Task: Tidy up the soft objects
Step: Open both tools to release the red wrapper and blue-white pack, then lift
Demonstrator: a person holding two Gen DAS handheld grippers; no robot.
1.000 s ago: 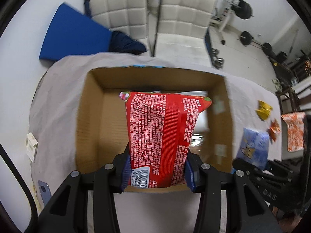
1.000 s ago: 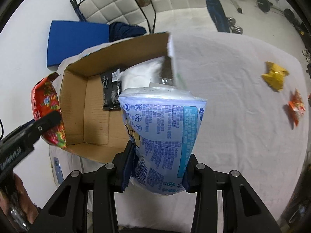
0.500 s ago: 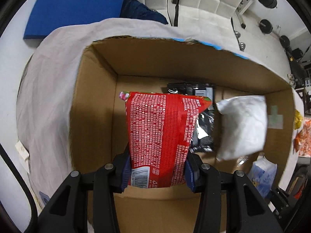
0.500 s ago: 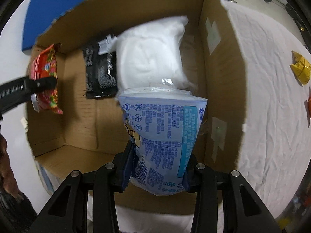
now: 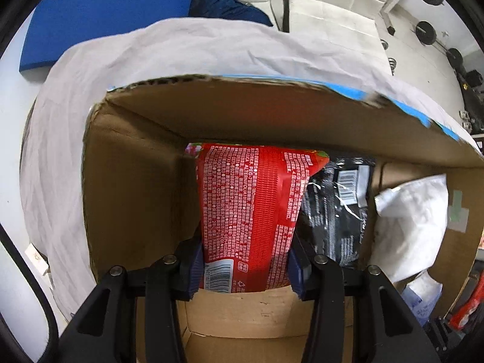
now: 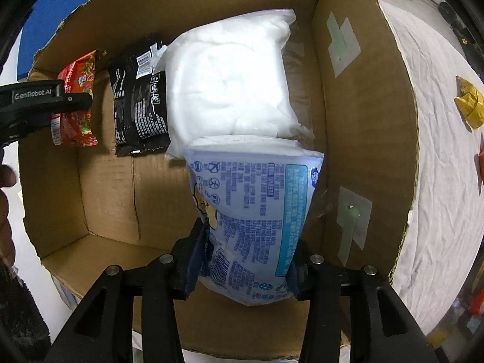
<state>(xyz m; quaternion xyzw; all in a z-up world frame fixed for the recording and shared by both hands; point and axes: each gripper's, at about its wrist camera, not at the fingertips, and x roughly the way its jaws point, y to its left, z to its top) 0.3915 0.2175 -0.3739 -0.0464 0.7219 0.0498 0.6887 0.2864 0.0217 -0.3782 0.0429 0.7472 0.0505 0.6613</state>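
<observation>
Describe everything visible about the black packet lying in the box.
The black packet is a flat, glossy plastic pouch with dense white print and a white barcode label near its far end. It lies flat and lengthwise on the floor of the cardboard box, against the far wall. The white pillow pack borders it on one side, slightly overlapping its edge; the red packet in the left tongs is close on the other.

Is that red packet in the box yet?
Inside, but not released: the red packet hangs within the cardboard box walls, the left hand-held gripper clamping it.
</observation>
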